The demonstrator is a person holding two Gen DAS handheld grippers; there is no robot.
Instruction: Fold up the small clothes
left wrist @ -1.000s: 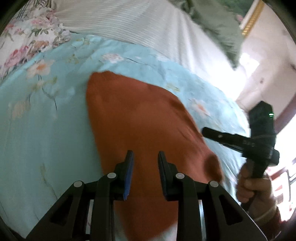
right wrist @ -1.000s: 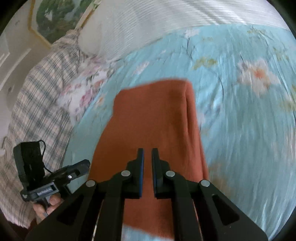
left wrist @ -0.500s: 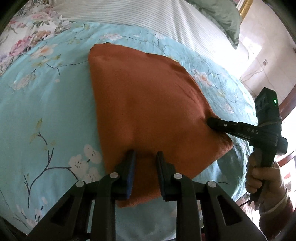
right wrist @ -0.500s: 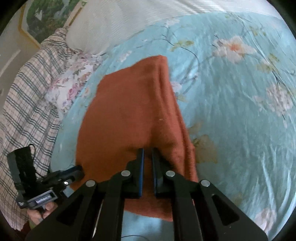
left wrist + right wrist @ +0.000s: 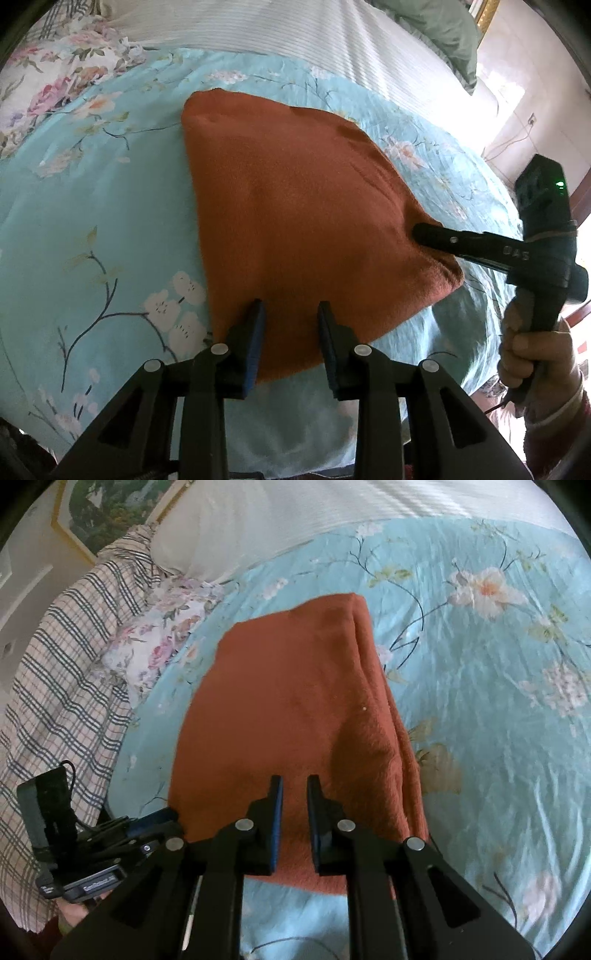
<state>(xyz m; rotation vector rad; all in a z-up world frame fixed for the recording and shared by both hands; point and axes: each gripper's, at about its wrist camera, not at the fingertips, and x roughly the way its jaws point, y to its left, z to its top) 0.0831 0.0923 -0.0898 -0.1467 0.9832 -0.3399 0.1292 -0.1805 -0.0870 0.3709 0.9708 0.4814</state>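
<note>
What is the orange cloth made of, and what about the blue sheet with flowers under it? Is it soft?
The orange cloth looks like fleece or a soft knit: its surface is matte and fuzzy, with thick, rounded edges. It is probably soft, though pictures cannot prove that. The blue sheet looks like thin woven cotton or a blend: smooth, faintly shiny, with fine creases and printed flowers.

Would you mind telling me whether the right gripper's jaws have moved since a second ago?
Yes. The right gripper has just been opening its jaws over the orange cloth, which lies flat on the floral sheet.
</note>
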